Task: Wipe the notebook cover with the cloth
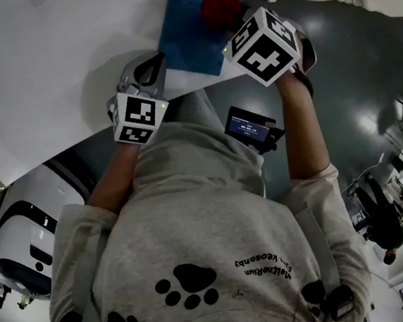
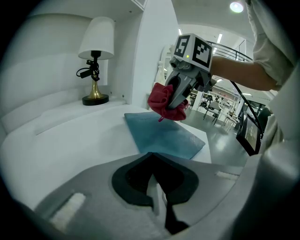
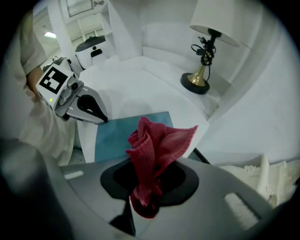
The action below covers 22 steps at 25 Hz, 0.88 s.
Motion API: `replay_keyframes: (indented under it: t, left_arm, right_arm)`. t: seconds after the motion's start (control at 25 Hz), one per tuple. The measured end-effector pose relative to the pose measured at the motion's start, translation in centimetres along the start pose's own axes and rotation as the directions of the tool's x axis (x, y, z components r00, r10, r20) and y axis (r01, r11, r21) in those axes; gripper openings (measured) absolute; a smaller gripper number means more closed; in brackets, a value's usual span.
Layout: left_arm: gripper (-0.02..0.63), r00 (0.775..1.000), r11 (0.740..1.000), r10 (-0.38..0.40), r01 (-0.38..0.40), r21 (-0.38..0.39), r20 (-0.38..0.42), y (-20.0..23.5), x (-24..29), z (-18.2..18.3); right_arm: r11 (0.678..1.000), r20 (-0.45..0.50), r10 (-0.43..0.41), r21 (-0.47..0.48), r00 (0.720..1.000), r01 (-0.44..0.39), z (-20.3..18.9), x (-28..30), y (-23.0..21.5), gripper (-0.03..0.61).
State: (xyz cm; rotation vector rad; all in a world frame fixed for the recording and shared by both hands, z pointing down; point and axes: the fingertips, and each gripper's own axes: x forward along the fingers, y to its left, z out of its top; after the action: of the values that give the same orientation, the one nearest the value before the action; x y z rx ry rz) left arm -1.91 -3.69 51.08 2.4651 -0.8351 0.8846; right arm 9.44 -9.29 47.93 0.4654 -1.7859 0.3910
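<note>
White table (image 1: 46,75) bears the notebook (image 1: 186,35); above it the right gripper (image 3: 144,201) clamps the cloth (image 3: 154,150). With the left gripper (image 2: 158,199) closed, empty, beside the notebook, wiping may slide it.

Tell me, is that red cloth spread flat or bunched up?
Bunched up: the red cloth stands in crumpled folds, pinched at its lower end by the right gripper, not laid flat.

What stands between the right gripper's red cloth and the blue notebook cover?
Nothing visible. The right gripper holds the red cloth over the far end of the blue notebook; its cover lies bare. The left gripper, shut, sits by its near edge.
</note>
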Motion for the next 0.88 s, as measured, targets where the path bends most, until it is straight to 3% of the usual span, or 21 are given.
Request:
replay_keyframes:
  t: [0.4,0.88]
  left_arm:
    - [0.000,1.000,1.000,-0.001,0.001,0.001,0.010,-0.6,-0.2,0.0]
    - [0.000,1.000,1.000,0.006,-0.006,0.012,0.014,-0.8,-0.5,0.1]
  right_arm:
    - [0.992,0.062,0.055,-0.118,0.997,-0.047,6.0,1.1,2.6,0.091]
    - [0.980,0.035,0.110,-0.167,0.993,-0.103,7.7,3.2,4.2,0.091]
